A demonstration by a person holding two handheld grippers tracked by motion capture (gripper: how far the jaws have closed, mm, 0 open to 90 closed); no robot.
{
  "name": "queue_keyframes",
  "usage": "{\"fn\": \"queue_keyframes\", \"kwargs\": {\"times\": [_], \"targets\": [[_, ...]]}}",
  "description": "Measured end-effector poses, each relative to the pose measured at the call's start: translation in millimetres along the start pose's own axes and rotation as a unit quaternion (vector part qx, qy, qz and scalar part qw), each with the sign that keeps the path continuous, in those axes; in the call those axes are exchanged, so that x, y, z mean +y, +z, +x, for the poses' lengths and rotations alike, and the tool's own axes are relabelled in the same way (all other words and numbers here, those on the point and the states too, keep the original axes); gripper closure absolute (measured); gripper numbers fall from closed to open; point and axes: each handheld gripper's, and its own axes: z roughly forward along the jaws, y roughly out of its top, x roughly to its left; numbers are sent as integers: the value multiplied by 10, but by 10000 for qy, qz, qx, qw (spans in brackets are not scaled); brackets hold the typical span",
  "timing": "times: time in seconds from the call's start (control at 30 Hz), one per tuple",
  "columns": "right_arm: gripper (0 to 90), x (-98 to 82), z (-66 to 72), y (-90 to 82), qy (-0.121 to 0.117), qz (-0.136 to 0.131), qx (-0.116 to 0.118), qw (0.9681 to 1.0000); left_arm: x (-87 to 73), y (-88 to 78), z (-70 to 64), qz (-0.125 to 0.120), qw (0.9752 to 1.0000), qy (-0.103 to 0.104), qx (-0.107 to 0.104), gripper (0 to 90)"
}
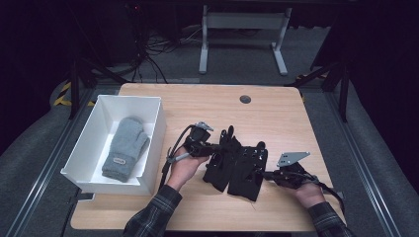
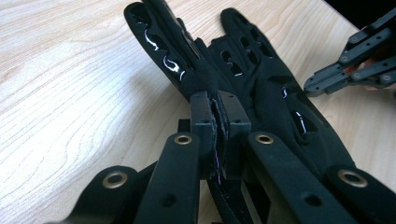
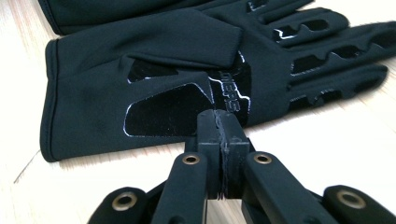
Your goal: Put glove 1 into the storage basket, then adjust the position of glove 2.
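Observation:
Two black gloves lie side by side in the middle of the wooden table, fingers pointing away from the person. My left gripper (image 1: 211, 147) is shut on the near edge of the left black glove (image 1: 221, 165); in the left gripper view its fabric is pinched between the pads of the left gripper (image 2: 219, 119), and that glove (image 2: 170, 51) stretches ahead. My right gripper (image 1: 266, 174) is shut on the side edge of the right black glove (image 1: 248, 173). In the right gripper view the right gripper (image 3: 223, 128) bites the palm edge of that glove (image 3: 163, 70).
A white box (image 1: 154, 143) stands at the table's left with a grey mitten (image 1: 126, 145) lying inside. A round dark grommet (image 1: 245, 99) sits near the far edge. The right gripper's jaws (image 2: 327, 81) reach in beside the second glove (image 2: 285, 98) in the left gripper view.

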Motion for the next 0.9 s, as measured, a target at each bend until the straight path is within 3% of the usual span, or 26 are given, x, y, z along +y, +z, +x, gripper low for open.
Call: {"fn": "queue_keyframes", "kwargs": {"times": [0.4,0.9], "targets": [[898,52,-7,40,24,-105,63,9999,111,59,-110,-99,9998,44,-170,867],[898,158,-44,120,-49,-136,18,9999,255,333,-362,-64,9986,189,-481,867]]}}
